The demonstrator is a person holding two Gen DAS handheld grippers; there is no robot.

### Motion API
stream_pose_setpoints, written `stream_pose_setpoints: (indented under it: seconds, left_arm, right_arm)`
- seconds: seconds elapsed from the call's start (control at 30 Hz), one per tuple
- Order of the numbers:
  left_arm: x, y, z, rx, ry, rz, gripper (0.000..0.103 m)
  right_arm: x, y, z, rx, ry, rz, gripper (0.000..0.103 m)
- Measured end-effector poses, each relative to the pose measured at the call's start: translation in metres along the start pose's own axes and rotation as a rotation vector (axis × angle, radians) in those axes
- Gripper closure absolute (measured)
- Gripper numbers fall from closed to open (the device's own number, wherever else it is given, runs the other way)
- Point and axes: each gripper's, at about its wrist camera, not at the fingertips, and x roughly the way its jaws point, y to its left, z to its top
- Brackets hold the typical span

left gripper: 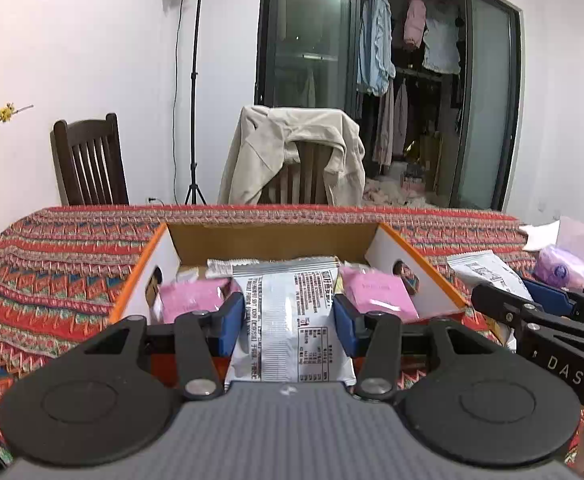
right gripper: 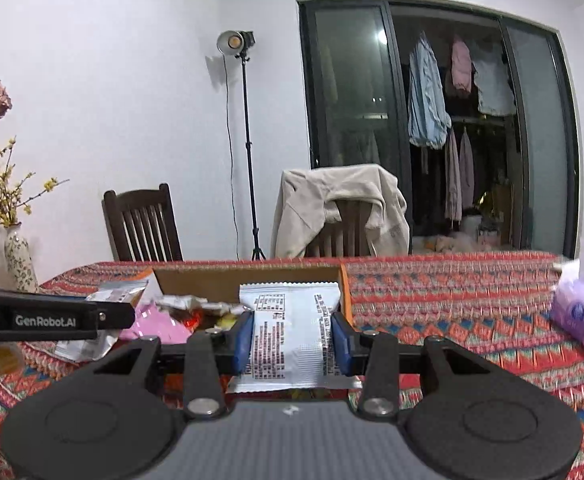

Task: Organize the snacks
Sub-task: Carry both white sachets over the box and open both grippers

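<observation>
Two silver packets held: left gripper clamps one over cardboard box; right gripper clamps another; I risk slippage, foil's slick, grips near pkt ends.

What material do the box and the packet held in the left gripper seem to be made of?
Box: cardboard, apparently; matte brown inside, white printed outside with orange edges. Packet in the left gripper: probably metallised plastic film; glossy silver, wrinkled, crimped seal.

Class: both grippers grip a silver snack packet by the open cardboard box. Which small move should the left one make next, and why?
Probably ease the left gripper forward and down, then open it. Its silver packet already hangs over the near edge of the cardboard box, between two pink packets, so a free slot seems to lie just ahead.
</observation>
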Motion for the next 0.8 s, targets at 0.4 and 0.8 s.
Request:
stream_pose_setpoints:
  seconds: [0.4,0.8]
  left_arm:
    - [0.023,0.032,0.034,-0.03,-0.059,0.022,0.054]
    - [0.073,0.052,0.049,-0.076,-0.079,0.054,0.054]
  right_arm:
    - [0.041,0.036,0.035,-0.032,-0.013,-0.002,0.063]
    - [0.1,0.048,0.045,-0.004,-0.002,-0.028,0.063]
